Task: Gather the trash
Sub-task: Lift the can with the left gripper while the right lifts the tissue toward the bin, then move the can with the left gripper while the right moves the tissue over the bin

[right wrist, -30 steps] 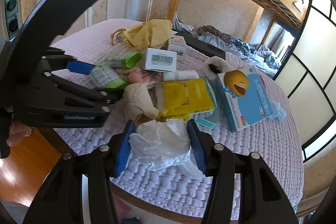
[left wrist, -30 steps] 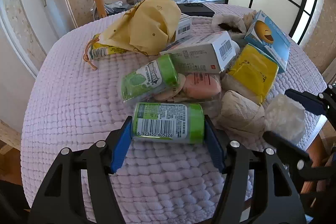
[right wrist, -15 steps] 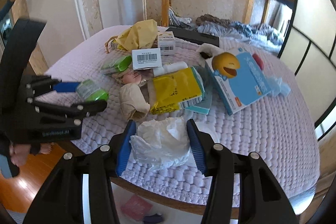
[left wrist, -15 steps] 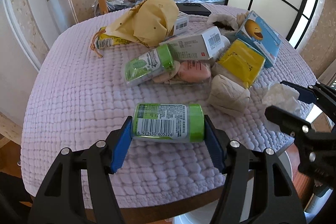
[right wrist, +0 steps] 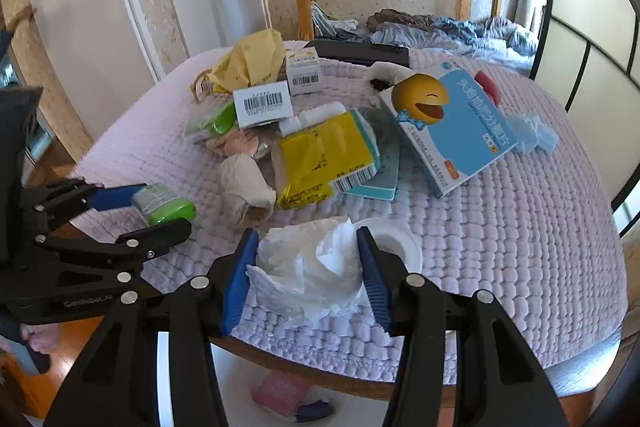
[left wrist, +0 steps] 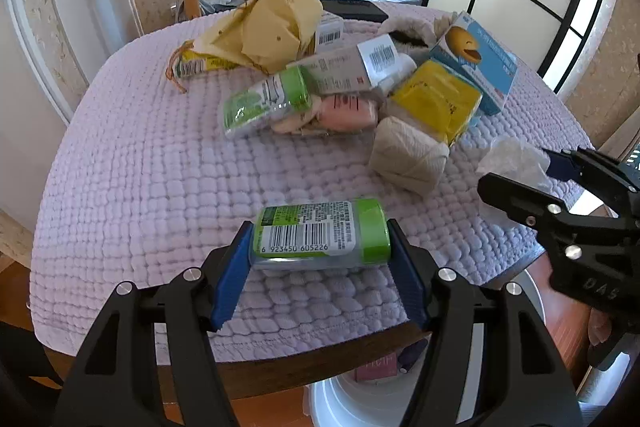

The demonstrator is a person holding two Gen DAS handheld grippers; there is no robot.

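Green-capped and barcoded, the small plastic container (left wrist: 322,235) is clamped end to end between the blue pads of the left tool (left wrist: 320,267), held over the near edge of the tabletop (left wrist: 132,187) with its quilted lilac cloth. The right tool (right wrist: 306,273) has just been opening its jaws; the crumpled white tissue (right wrist: 308,263) sits between them, and whether the pads still press it I cannot tell. Both loads hang near the white bin (left wrist: 360,399) below the edge (pink scrap already lies inside).

The risk, I judge: the loosening tissue may fall on the cloth or the floor instead of into the bin, and the smooth container could slip from its end-on grip. The two tools are close, so they may collide over the bin. Behind, the pile of boxes (left wrist: 476,59) and wrappers crowds the middle; the near rim is free.
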